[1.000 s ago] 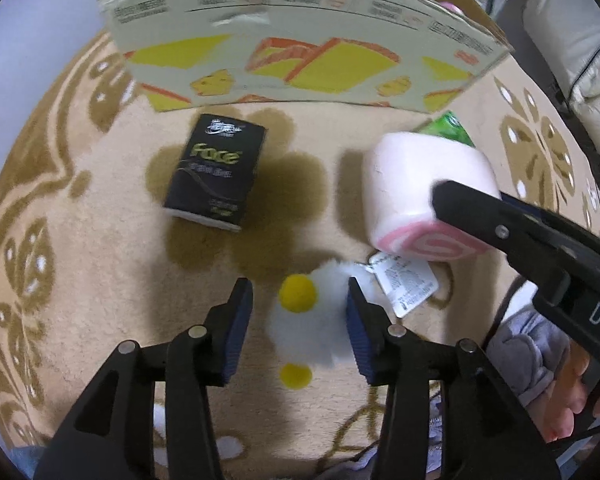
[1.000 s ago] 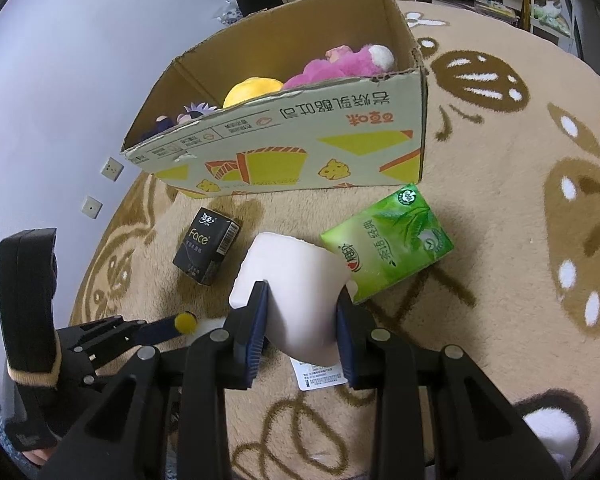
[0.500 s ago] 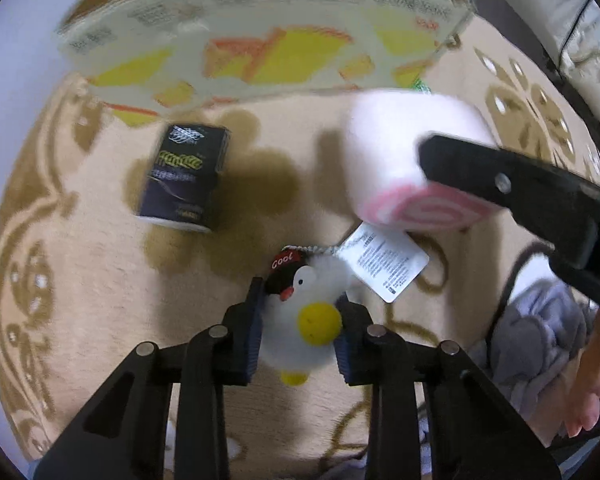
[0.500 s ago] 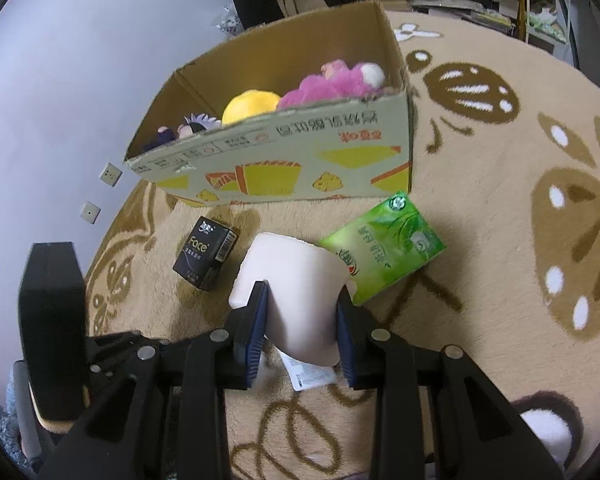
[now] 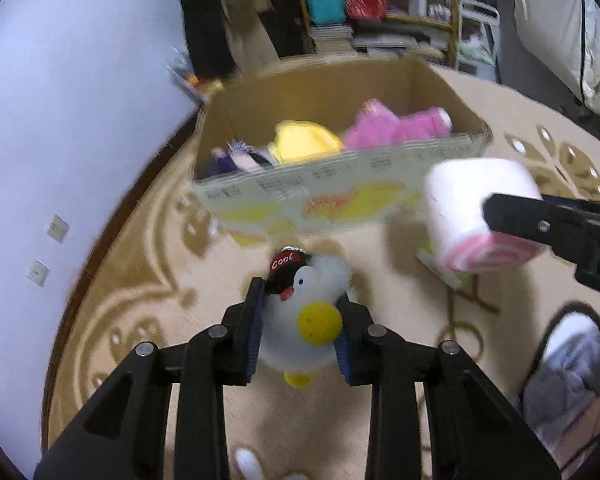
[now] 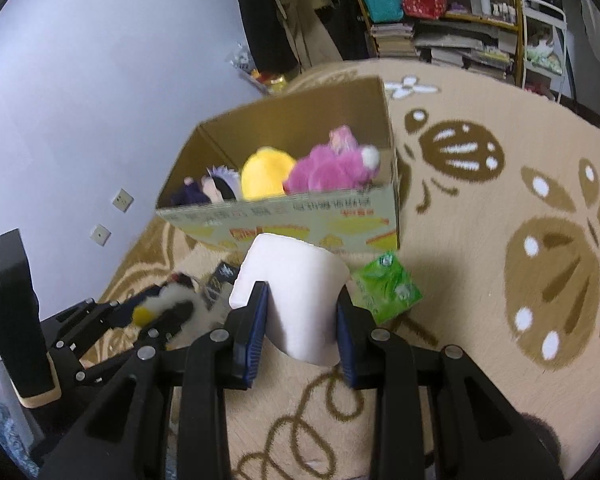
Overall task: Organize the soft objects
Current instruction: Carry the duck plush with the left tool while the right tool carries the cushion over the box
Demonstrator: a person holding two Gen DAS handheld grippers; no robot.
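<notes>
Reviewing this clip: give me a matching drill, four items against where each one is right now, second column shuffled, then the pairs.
Items:
1. penguin plush
2. pink-and-white roll plush
3. yellow plush
4. green tissue pack

Places:
A. lying on the rug
B. between the left gripper's pads
C. inside the cardboard box
D. between the right gripper's pads

Pairs: 1-B, 2-D, 3-C, 4-A

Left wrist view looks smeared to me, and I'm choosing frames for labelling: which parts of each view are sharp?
Left wrist: cardboard box and rug streaked; penguin plush crisp. Right wrist: milder blur; white roll plush sharp.
</notes>
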